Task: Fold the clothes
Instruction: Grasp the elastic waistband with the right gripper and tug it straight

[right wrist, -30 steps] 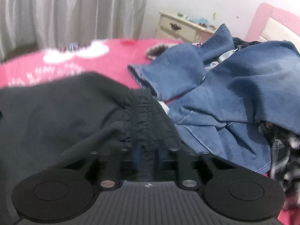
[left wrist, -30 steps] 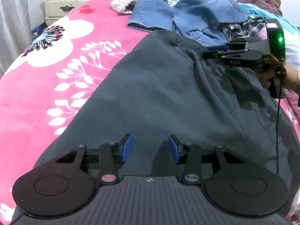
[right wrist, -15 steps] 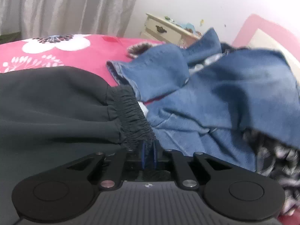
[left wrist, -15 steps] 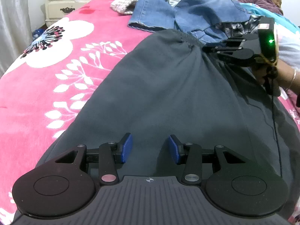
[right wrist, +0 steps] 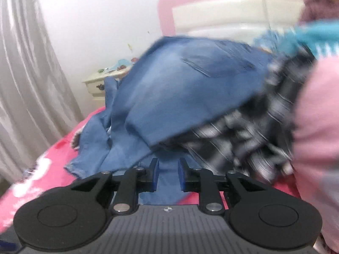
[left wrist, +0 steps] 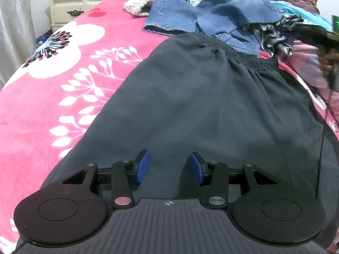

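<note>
Left wrist: we see left gripper [left wrist: 169,167] spread, empty, over grey shorts [left wrist: 211,105]. Right gripper [right wrist: 168,176], jaws just opening, empty; blurred jeans [right wrist: 190,89] probably beyond.

a cream nightstand [left wrist: 76,4] with dark drawer pulls stands at the far corner of the bed, beside pale grey curtains [right wrist: 27,80]. the pink floral bedspread [left wrist: 53,80] covers the bed. a pink-and-white padded headboard [right wrist: 222,14] backs the white wall [right wrist: 101,21].

Pink flowered bed [left wrist: 53,97] bears spread grey trousers [left wrist: 201,110], heaped jeans [left wrist: 228,12].
</note>
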